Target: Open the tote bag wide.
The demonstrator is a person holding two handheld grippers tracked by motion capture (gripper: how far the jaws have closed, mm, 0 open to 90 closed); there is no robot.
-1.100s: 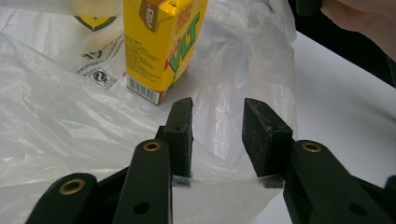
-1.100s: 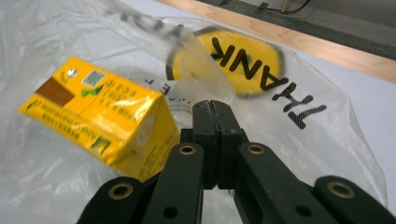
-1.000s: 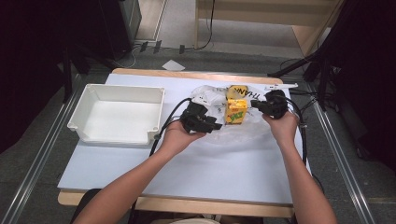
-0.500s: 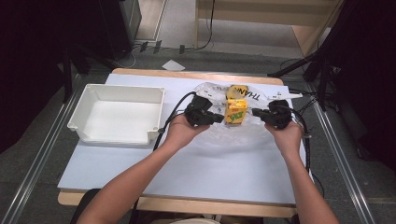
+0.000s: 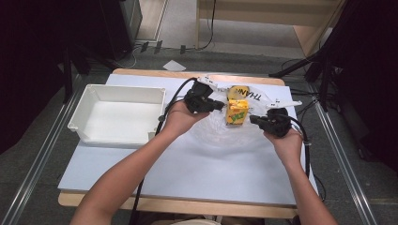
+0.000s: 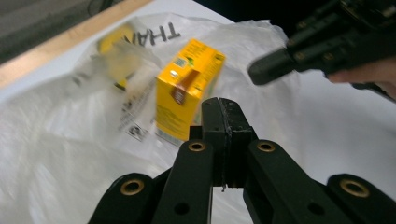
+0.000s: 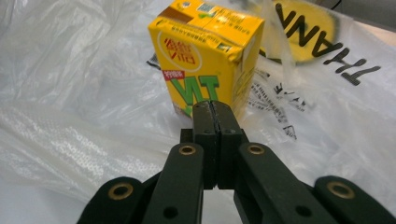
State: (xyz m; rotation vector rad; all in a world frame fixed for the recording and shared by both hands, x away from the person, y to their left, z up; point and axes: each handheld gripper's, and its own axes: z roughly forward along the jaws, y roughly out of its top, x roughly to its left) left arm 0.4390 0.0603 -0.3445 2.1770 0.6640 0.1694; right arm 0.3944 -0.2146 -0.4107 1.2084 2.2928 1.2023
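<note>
White table cover [image 5: 187, 173] over a wooden table, dark floor around; high view: white bin [image 5: 117, 115] at left, yellow drink carton [image 5: 237, 111] upright on a clear plastic bag [image 5: 220, 129] near the far edge, left gripper [image 5: 219, 106] just left of the carton, right gripper [image 5: 252, 119] just right of it. Left gripper view: jaws pressed together with nothing between, left gripper [image 6: 224, 105] tip near carton [image 6: 187, 88], bag [image 6: 70, 140] beneath. Right gripper view: jaws closed together, empty, right gripper [image 7: 214, 106] tip in front of carton [image 7: 205, 60]; contact unclear; bag [image 7: 70, 93] crumpled, printed lettering behind.
</note>
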